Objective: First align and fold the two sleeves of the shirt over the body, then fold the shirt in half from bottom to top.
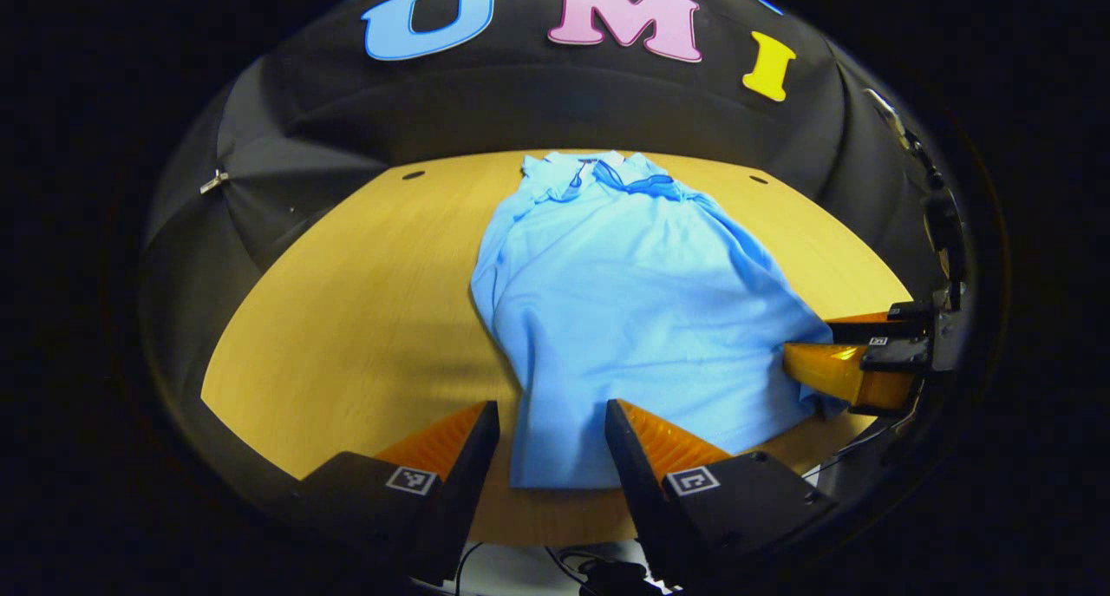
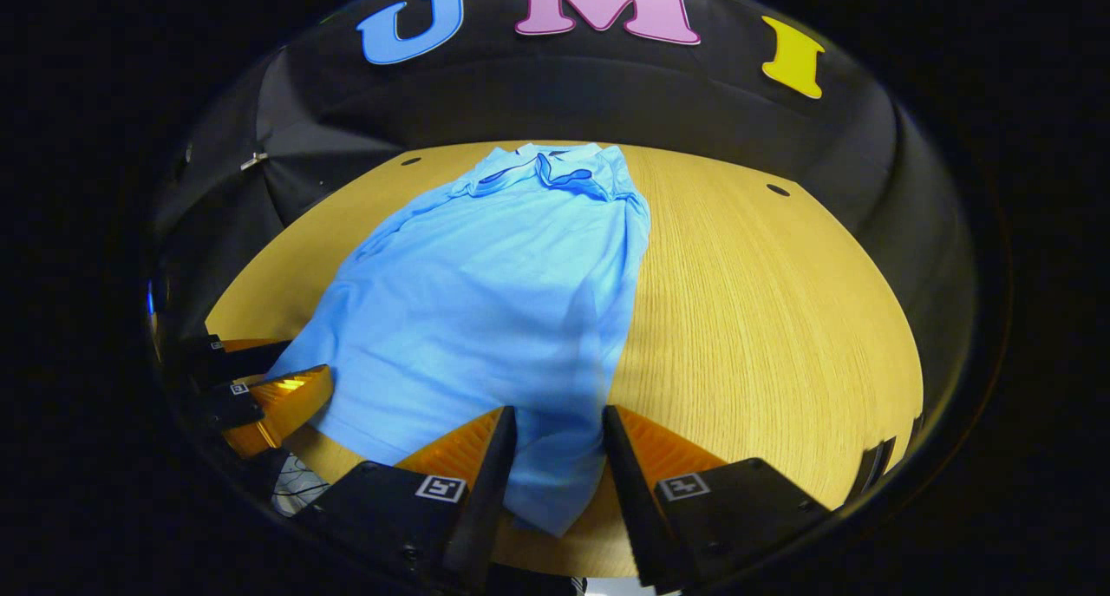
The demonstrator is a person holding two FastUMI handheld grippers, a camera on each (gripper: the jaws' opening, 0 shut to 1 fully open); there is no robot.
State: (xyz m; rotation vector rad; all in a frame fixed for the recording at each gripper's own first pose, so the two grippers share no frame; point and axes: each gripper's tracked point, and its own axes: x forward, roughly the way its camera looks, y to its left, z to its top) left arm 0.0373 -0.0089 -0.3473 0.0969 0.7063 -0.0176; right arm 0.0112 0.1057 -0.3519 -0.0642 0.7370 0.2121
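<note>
A recording booth: black cloth wall point(image 1: 555, 101) curves behind a bare wooden table point(image 2: 763, 318) in mid-frame.

I see a yellow wood-grain surface point(image 2: 763, 318) with a rounded far edge and small dark holes point(image 2: 778, 190) near its corners. Black draped cloth point(image 1: 364, 119) walls the booth behind it.

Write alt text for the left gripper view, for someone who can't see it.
A light blue shirt lies on a wooden table, sleeves folded in, collar at the far end. The left gripper is open over the near hem, and the right gripper is at the shirt's right corner.
</note>
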